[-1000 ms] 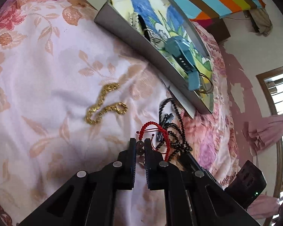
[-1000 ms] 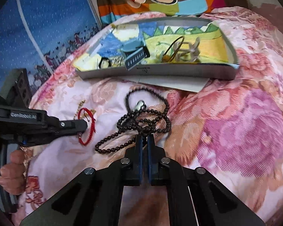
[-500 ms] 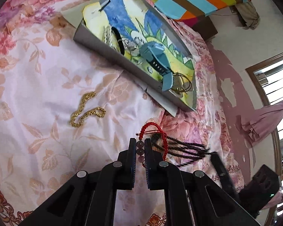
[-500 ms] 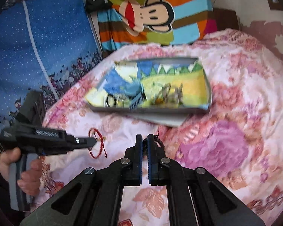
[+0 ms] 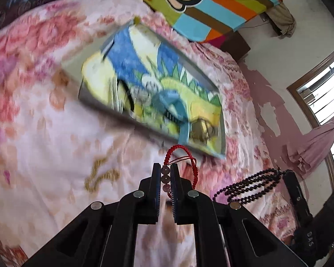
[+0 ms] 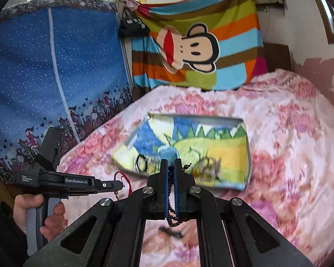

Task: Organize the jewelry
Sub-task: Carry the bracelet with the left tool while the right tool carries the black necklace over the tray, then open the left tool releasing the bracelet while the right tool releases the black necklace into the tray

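One bed, floral cover. One shallow tray on bed, contents motion-blurred, pieces uncountable. One gold chain loose on cover, blurred. Two grippers, both raised above bed: left gripper fingers clenched on one red cord bracelet; right gripper fingers clamped on one black bead necklace, lower loop blurred. One hand grips left handle.
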Motion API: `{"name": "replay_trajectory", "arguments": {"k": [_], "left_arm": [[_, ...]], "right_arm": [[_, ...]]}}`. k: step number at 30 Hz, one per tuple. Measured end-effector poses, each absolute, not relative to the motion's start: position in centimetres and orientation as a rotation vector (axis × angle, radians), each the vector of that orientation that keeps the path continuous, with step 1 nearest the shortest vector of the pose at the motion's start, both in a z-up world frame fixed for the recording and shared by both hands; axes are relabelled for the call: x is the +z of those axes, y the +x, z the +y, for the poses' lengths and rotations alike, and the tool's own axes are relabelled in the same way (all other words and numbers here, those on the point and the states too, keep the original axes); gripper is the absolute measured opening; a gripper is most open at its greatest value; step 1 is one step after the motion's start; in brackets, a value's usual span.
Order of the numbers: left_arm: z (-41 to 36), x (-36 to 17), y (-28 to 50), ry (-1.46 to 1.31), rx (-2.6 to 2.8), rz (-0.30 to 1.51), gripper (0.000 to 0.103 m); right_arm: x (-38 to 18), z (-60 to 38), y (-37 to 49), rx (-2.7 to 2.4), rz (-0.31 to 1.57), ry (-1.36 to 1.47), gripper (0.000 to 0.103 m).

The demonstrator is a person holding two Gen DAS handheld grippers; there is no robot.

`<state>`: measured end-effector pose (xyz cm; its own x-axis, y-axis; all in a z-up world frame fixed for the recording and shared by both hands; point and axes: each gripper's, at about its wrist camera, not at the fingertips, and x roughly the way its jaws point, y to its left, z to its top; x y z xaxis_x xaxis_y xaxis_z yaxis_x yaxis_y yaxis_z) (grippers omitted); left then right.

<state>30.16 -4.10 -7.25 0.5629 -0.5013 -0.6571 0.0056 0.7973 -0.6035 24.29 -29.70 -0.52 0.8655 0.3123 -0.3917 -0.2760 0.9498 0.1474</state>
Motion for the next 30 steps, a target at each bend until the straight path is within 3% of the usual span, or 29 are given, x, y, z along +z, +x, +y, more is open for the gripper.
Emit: {"name": "replay_trajectory", "arguments": {"k": [10,23,30], "left_arm": [[-2.4,-5.5,36.5,-0.538,-0.232,0.796,0.008],[-2.6,-9.5,38.9,-0.41,-0.137,0.808,0.008],[-3.3,-10.6,39.2,-0.324,-0.097,0.851,0.008]], "right_arm": [[0.8,-28.0,31.9,0.265,0.354,0.116,0.004],[-8.9,-26.9,38.7,0.214,0.573,0.262,0.005],[-11.0,-27.2,39.4,0.178,0.636,0.251,0.005]]}}
